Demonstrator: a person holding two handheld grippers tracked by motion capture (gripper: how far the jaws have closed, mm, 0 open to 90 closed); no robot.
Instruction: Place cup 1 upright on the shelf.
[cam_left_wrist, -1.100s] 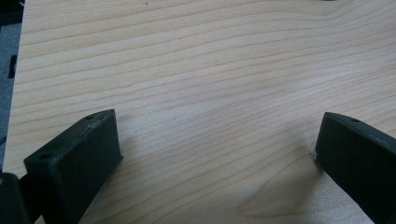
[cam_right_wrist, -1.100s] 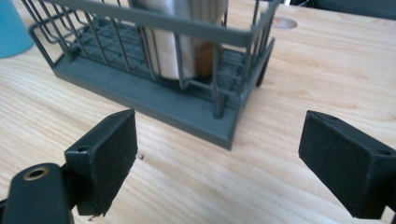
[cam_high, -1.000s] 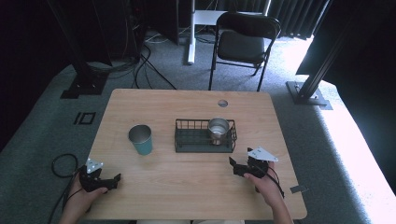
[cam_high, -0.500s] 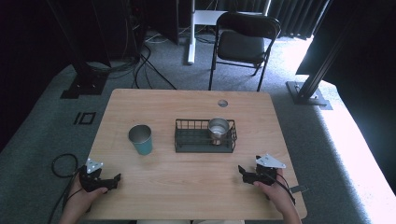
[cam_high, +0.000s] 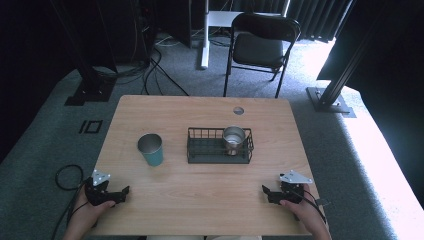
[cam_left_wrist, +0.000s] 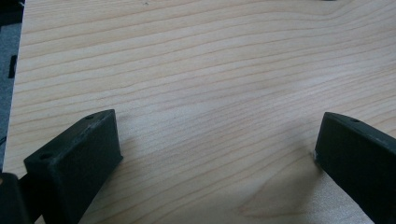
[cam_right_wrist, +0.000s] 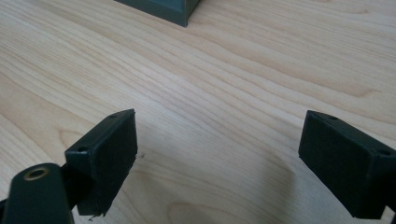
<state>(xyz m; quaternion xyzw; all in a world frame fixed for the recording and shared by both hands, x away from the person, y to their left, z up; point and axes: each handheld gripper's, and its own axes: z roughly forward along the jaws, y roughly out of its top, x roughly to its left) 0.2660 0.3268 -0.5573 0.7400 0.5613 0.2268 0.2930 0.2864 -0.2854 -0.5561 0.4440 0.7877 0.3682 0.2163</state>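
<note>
A teal cup (cam_high: 151, 149) stands upright left of centre on the wooden table (cam_high: 210, 200). To its right a black wire basket (cam_high: 219, 145) holds a metal cup (cam_high: 233, 139) in its right half. My left gripper (cam_high: 125, 190) rests near the table's front left corner, open, with bare wood between its jaws (cam_left_wrist: 219, 140). My right gripper (cam_high: 265, 190) rests near the front right corner, also open and empty (cam_right_wrist: 219, 140), with a dark corner of the basket (cam_right_wrist: 163, 8) showing at the top of the right gripper view.
A small round hole (cam_high: 238, 110) sits in the table's far side. A black folding chair (cam_high: 260, 45) stands behind the table. Cables (cam_high: 65, 175) trail on the grey floor at the left. Dark metal stands (cam_high: 332, 95) flank the table.
My right gripper has drawn back from near the basket toward the table's front right corner. The left gripper has stayed in place.
</note>
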